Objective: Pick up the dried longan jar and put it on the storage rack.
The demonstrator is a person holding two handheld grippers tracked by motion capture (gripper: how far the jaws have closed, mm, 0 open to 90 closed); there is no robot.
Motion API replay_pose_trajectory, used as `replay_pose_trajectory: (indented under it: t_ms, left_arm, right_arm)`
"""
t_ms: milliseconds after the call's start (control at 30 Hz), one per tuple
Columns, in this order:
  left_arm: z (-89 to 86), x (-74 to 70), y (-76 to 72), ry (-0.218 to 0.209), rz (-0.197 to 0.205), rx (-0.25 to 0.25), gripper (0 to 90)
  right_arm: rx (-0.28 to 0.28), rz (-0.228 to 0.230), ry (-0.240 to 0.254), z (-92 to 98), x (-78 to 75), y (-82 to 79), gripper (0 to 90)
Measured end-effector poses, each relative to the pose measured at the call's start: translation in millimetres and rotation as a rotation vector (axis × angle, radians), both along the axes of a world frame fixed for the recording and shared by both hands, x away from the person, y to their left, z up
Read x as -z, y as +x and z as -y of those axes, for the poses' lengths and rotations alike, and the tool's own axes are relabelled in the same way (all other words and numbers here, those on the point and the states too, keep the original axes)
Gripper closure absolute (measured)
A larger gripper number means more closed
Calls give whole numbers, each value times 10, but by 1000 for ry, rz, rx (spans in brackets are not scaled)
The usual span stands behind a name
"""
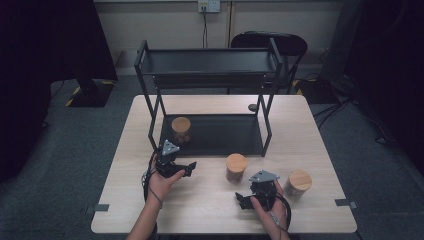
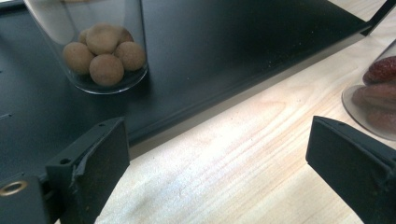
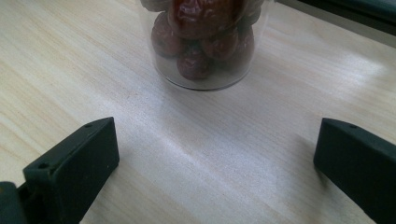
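Both tools gape empty: right tool lined up on date jar, left tool facing shelved nut jar.

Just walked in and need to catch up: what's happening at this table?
A person holds a gripper in each hand over a wooden table with a black shelf rack. The left gripper is open, near a jar of round brown balls on the rack's bottom shelf. The right gripper is open, facing a jar of red dates on the table. A third jar stands farther right.
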State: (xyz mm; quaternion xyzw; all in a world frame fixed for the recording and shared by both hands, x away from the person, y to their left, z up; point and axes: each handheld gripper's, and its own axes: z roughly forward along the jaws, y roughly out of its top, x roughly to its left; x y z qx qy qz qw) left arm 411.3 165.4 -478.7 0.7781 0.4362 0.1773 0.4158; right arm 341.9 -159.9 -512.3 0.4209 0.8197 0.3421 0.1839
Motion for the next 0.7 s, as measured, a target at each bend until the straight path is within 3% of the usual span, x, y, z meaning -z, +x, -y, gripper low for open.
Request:
replay_pose_trajectory:
  t_ms: [700]
  left_arm:
    - [-77,63,-127,4,-6,7,57]
  right_arm:
    - [0,0,0,0,0,0,0]
